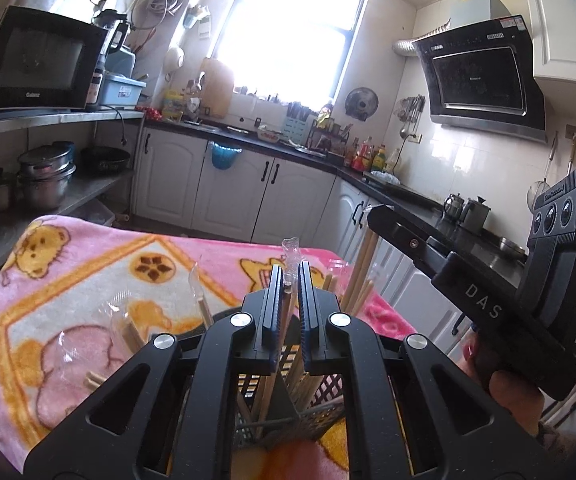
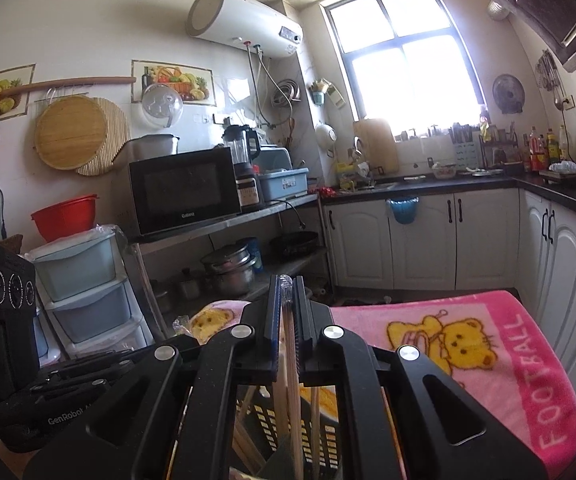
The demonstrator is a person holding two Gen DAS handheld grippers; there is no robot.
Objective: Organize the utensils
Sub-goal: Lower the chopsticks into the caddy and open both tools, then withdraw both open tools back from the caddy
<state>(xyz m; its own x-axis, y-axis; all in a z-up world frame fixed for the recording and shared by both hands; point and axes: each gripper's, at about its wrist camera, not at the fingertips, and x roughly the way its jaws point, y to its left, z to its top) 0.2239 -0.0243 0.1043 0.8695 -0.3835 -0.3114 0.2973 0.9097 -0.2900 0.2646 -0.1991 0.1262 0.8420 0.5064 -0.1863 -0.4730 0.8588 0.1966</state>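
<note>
Both tongs [image 1: 288,280] [image 2: 285,292] clench wrapped chopsticks [image 1: 290,257] over a chopstick-filled black basket [image 1: 320,404].

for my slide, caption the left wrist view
Left tongs lowering wrapped chopsticks into black basket on pink blanket.

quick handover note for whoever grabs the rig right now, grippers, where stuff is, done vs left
Left gripper: shut on a wrapped chopstick pair, held over the black slotted holder.
Right gripper: shut on another wrapped pair, also above the holder.
Done: several chopsticks already stand in the holder.
Left: lower and release both pairs; more wrapped chopsticks lie on the pink blanket.
</note>
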